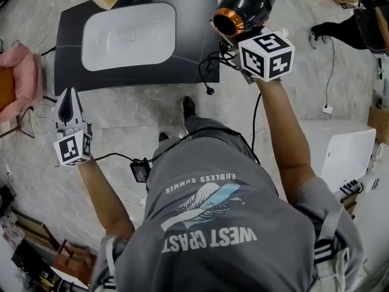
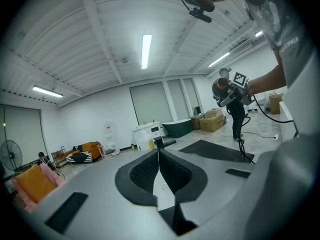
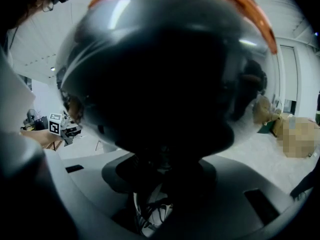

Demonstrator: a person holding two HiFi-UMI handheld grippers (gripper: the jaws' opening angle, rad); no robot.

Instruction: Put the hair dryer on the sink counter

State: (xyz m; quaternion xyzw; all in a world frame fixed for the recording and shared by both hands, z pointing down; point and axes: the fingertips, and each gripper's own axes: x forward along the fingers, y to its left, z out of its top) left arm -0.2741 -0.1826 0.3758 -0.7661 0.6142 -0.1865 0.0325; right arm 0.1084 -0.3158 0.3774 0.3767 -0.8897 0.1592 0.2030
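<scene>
Head view: person in a grey T-shirt (image 1: 231,224) stands on a pale floor facing the dark sink counter (image 1: 194,29) with its white basin (image 1: 129,36). Right gripper (image 1: 238,41) is up at the counter's right end, clamped on the black hair dryer (image 1: 249,8). The dryer's copper-ringed end faces left and it is in the air, not set down. Its cord (image 1: 209,72) dangles over the counter's right edge. Left gripper (image 1: 67,99) is low at the left, over the floor and well apart from the counter, with a pink chair (image 1: 18,72) beside it. A white box (image 1: 337,151) sits at the right. Left gripper view: jaws pressed together with nothing between them. Beyond lie the counter top, a green tub (image 2: 177,126) and cardboard boxes (image 2: 212,120). The right gripper and dryer show far off at the right. Right gripper view: the dryer's glossy body fills the picture, copper ring at the top. The jaws are closed on its handle (image 3: 165,179), loops of cord below, and the left gripper's marker cube (image 3: 55,124) shows at the left.
</scene>
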